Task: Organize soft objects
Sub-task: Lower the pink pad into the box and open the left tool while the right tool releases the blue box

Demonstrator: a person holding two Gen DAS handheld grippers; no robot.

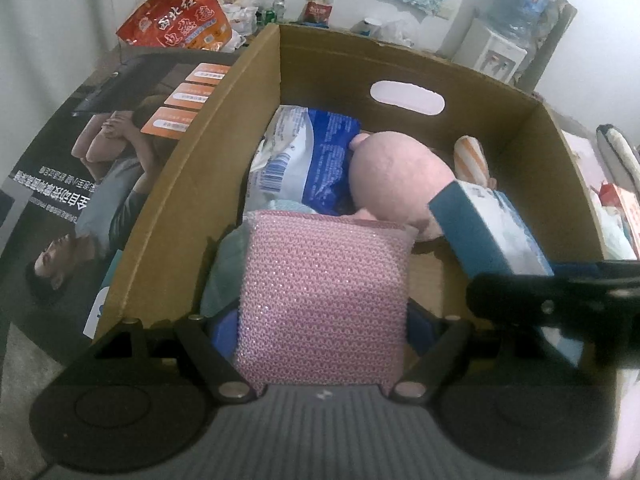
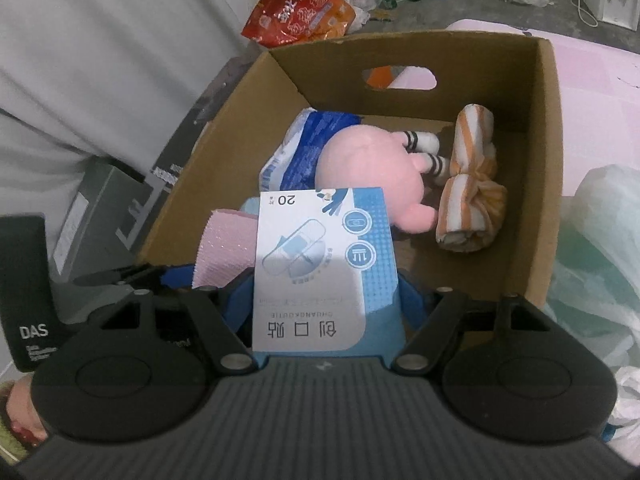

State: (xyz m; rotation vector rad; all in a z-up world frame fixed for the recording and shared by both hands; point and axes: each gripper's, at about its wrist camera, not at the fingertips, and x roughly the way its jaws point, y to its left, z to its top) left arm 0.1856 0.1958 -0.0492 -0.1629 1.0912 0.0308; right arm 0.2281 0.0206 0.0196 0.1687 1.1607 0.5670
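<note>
lowering both loads into the cardboard box, keep your left gripper clenched on the pink scouring pad and your right gripper on the plaster box; release them toward 6 o'clock, clear of the pink plush toy.

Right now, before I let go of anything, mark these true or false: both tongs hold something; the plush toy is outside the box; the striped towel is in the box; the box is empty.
1. Both tongs hold something. True: the left tongs grip a pink scrub sponge, the right tongs a bandage box.
2. The pink plush toy lies outside the cardboard box. False: inside.
3. The orange striped towel is in the box. True.
4. The box is empty. False: it also holds a blue packet.
</note>
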